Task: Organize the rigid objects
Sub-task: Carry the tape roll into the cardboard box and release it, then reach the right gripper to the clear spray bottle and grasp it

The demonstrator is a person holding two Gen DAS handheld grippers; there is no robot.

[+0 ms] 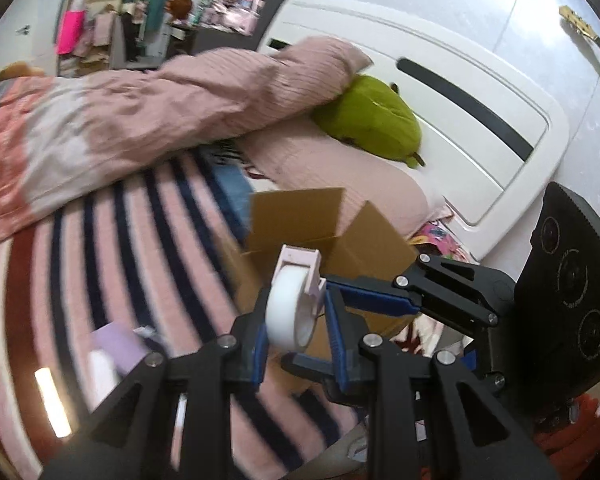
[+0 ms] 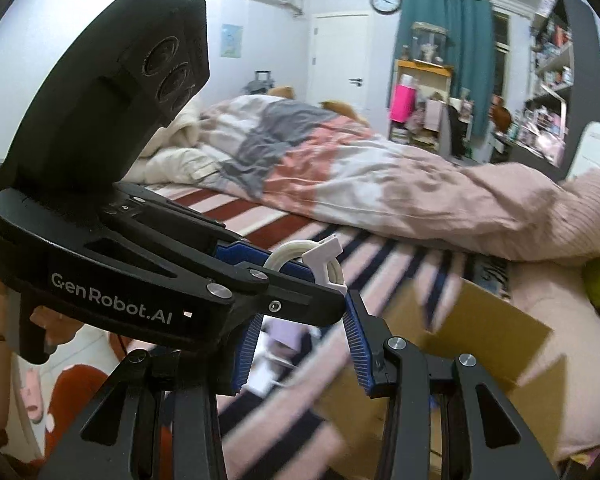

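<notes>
While the left gripper (image 1: pixel 300 334) has its blue pads clamped on one tape dispenser (image 1: pixel 294 300), a white roll in a pale pink holder, that dispenser hangs in the air just short of the near edge of the single open cardboard box (image 1: pixel 324 232). Beside it, the right gripper (image 2: pixel 300 344) is spread wide with nothing between its fingers; it hovers over the striped blanket (image 1: pixel 140 240) near the box. To do this step well, I would carry the dispenser fully past the upright flaps and lower it into the box before letting go, keeping the idle gripper clear of the opening. One blurred lilac item (image 1: pixel 118 344) lies on the blanket toward its near edge; what it is I cannot tell.
</notes>
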